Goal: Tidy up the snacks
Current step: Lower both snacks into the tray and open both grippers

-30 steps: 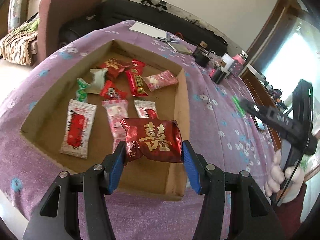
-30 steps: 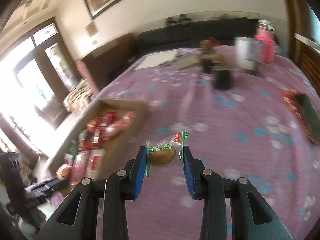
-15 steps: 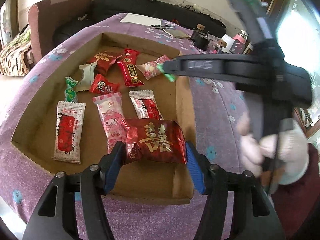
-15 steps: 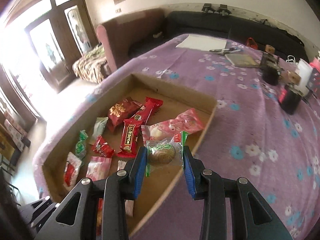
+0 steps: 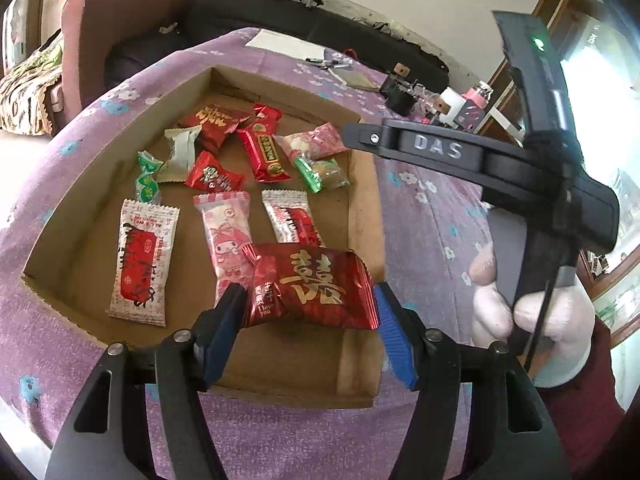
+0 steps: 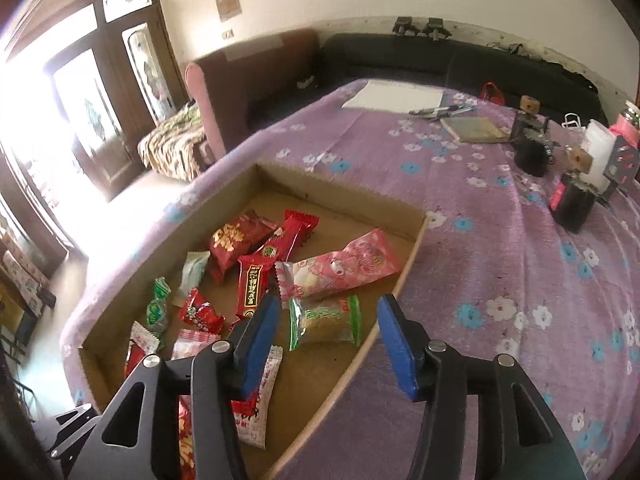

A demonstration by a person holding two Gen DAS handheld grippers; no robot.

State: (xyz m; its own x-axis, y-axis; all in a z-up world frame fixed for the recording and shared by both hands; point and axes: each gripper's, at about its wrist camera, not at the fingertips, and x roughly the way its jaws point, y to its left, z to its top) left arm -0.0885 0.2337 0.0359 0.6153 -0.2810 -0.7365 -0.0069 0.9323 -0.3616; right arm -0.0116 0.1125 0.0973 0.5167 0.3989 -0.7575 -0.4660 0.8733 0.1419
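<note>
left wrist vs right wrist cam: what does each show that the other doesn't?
Left wrist only: the red foil snack between the left gripper fingers, and the hand holding the right tool. Right wrist only: the bright glass doors, and the right gripper, jaws just opened, above the green-wrapped biscuit. Shared: the cardboard tray, that biscuit, the purple tablecloth.

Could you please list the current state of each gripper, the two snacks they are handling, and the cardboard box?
Left gripper: jaws have just been opening, red packet between them, pads barely clear.
Red packet: over the box's near corner.
Right gripper: open, jaws have just been opening, nothing held.
Green-wrapped biscuit: released, lying flat in the box.
Cardboard box: open-topped, holding many snacks.
</note>
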